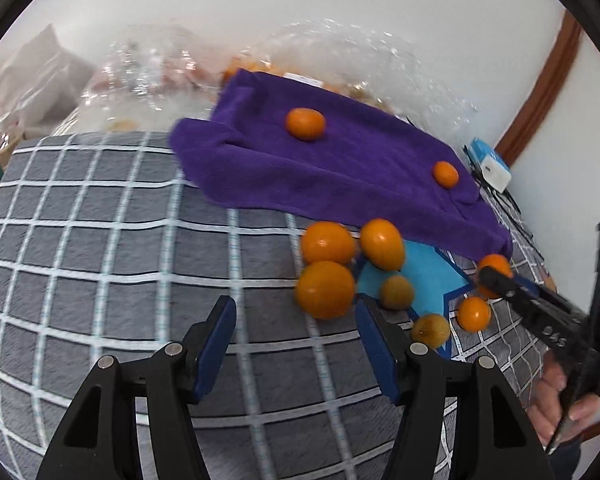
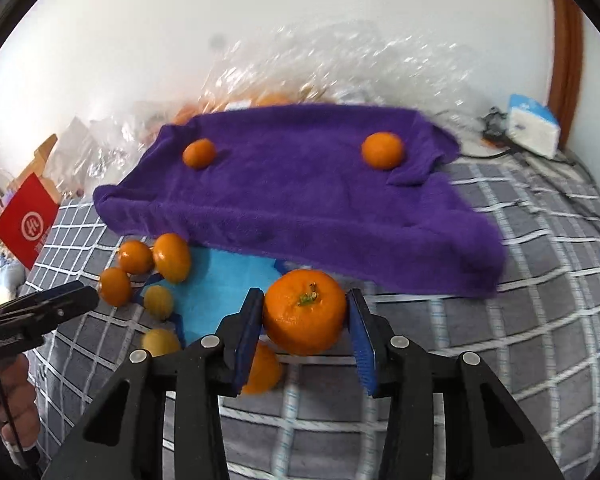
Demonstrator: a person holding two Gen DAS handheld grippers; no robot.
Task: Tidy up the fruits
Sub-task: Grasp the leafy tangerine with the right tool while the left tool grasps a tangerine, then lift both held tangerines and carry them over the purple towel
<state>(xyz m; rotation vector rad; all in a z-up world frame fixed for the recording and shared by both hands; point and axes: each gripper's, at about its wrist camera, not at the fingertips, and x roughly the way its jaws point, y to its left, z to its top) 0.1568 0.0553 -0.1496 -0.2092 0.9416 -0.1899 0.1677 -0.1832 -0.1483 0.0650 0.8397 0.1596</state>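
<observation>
gripping a stemmed mandarin (image 2: pixel 305 312) between its blue pads, the right gripper (image 2: pixel 306 322) holds the fruit just in front of the purple towel (image 2: pixel 292 208), above the grey checked cloth (image 2: pixel 500 340). another orange fruit (image 2: pixel 262 368) lies under its left finger. two small oranges sit on the towel, one near its left end (image 2: pixel 199 153) and one near its right (image 2: pixel 382 150). the left gripper (image 1: pixel 296 344) hangs open over the checked cloth with nothing between its pads, just short of a cluster of oranges (image 1: pixel 326 242) and two paler, yellowish fruits (image 1: pixel 397 292) lying on and around a blue sheet (image 1: pixel 424 276) that pokes out from under the towel. crinkled clear plastic bags (image 1: pixel 148 68) lie behind the towel against the white wall.
</observation>
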